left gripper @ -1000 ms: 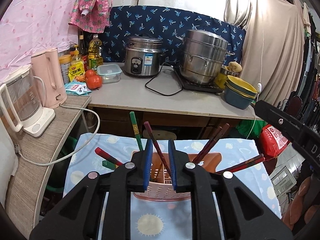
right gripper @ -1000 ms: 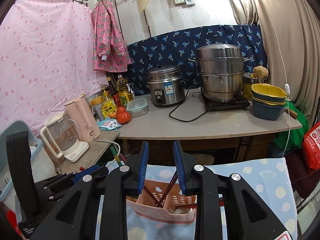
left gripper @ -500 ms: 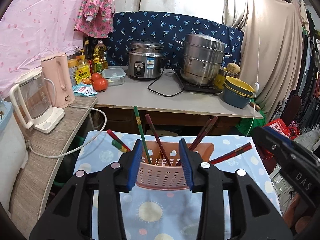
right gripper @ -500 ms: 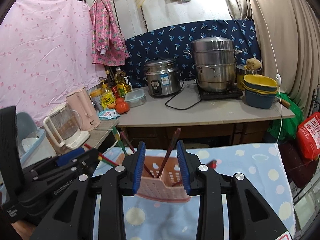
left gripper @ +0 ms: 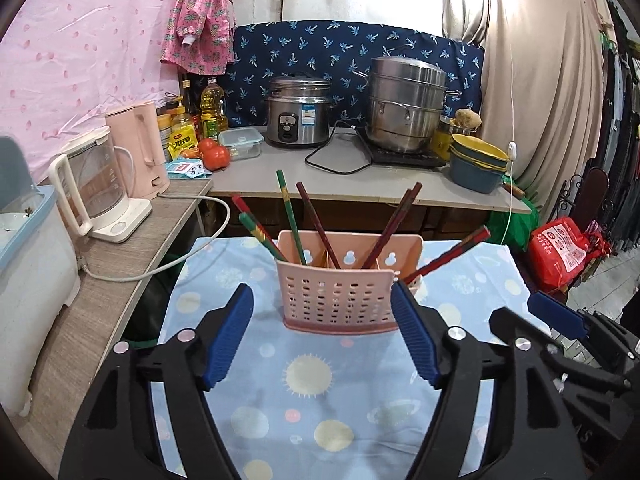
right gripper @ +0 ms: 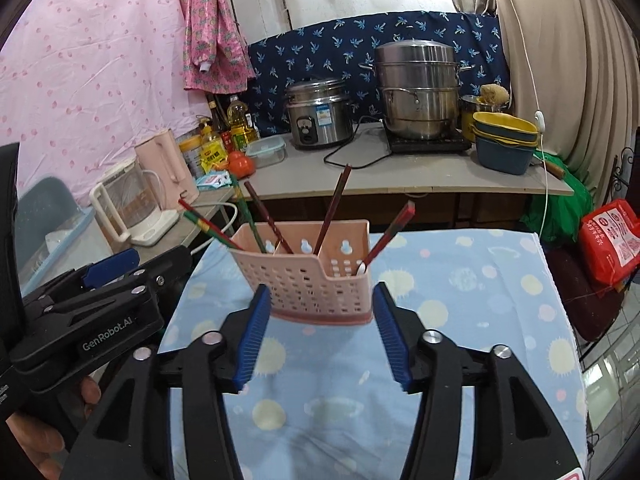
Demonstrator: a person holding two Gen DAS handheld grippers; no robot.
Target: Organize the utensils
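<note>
A pink perforated utensil basket (left gripper: 336,296) (right gripper: 316,280) stands on the blue dotted tablecloth (left gripper: 312,408). Several chopsticks (left gripper: 316,224) (right gripper: 332,208), red-green and dark brown, lean out of it. My left gripper (left gripper: 322,292) is just short of the basket, jaws opening, nothing pressed between the pads. My right gripper (right gripper: 320,292) flanks the basket's lower front in its own view, jaws also opening, no grip on it. Each gripper shows in the other's view: the right one (left gripper: 560,316) at the right edge, the left one (right gripper: 112,268) at the left, held by a hand (right gripper: 40,432).
Behind the table, a counter (left gripper: 360,184) holds a rice cooker (left gripper: 300,116), a steamer pot (left gripper: 406,104), stacked bowls (left gripper: 476,164), tomatoes and bottles. A side shelf on the left carries two kettles (left gripper: 100,184). A red bag (left gripper: 564,252) lies on the floor to the right.
Both grippers have drawn back from the basket and their jaws have widened a lot. The chopstick seen between the left pads earlier now stands free in the basket.
</note>
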